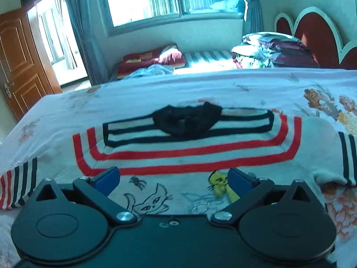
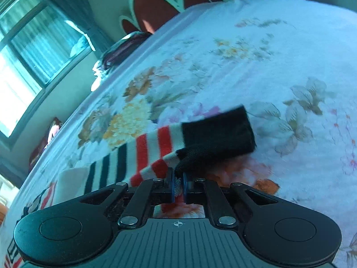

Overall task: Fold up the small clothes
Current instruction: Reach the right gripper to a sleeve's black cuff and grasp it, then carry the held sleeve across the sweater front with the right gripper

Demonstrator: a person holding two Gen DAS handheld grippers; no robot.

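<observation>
Spread flat on a bed (image 1: pixel 156 93) covered by a pale floral sheet lies a small white sweater (image 1: pixel 178 156), seen from its lower hem in the left wrist view. Red stripes frame its chest in a wide loop, black stripes sit inside them, and a black collar (image 1: pixel 187 120) bunches at the far end. Line drawings of cats and a yellow cat face decorate the cloth nearest the camera. One striped sleeve (image 1: pixel 17 185) trails off to the left edge of the sheet, and another striped cuff shows at the right. The left hand-held gripper (image 1: pixel 174 176) hovers low over the hem with its blue-padded fingers (image 1: pixel 109 175) spread wide apart, holding nothing. In the right wrist view, the right hand-held gripper (image 2: pixel 178 184) has its jaws pressed narrowly together on the sweater's other sleeve (image 2: pixel 151 151), pinching the fabric close to where red and white stripes meet the black cuff (image 2: pixel 218 134). That sleeve lifts off the sheet at the pinch, with the cuff extending beyond the fingers over the printed flowers. Behind the bed stand a red and white scalloped headboard (image 1: pixel 312 31), a pile of folded bedding (image 1: pixel 272 51), a curtained window (image 1: pixel 142 0) and a brown wooden door (image 1: pixel 20 62).
</observation>
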